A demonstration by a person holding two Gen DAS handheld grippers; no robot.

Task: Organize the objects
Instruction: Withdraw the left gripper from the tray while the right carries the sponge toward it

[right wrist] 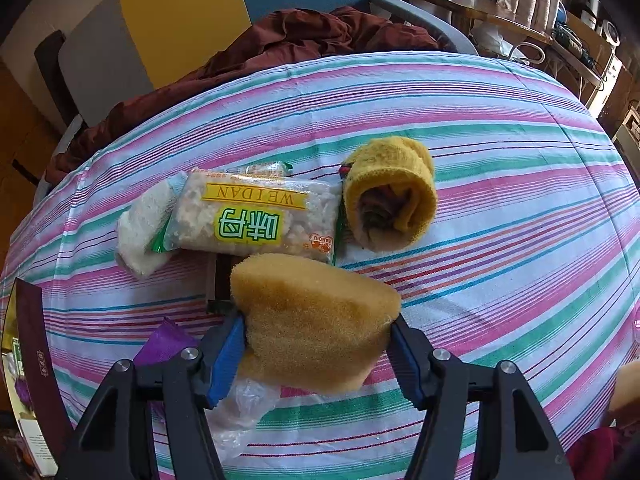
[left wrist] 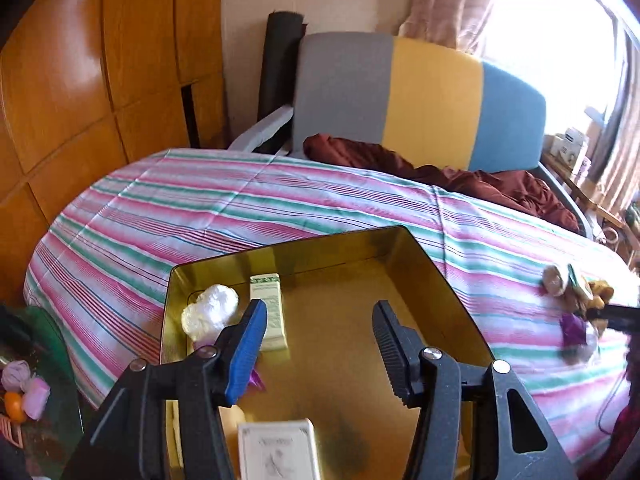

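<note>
Right tongs (right wrist: pixel 316 330) clamp a tan sponge (right wrist: pixel 316 312), porous, hiding the table (right wrist: pixel 500 168) directly beneath; beyond them lie a labelled snack bag (right wrist: pixel 256 216) and a rolled yellow towel (right wrist: pixel 390 192). Left tongs (left wrist: pixel 320 344) stand part open, empty, above a gold tin (left wrist: pixel 360 300); white card (left wrist: pixel 278 450) below is cut off.

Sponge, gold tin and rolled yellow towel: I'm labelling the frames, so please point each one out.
sponge (right wrist: pixel 316 312), right wrist view, middle of its porous face.
gold tin (left wrist: pixel 344 344), left wrist view, bare floor inside.
rolled yellow towel (right wrist: pixel 394 164), right wrist view, top of the outer roll.
</note>
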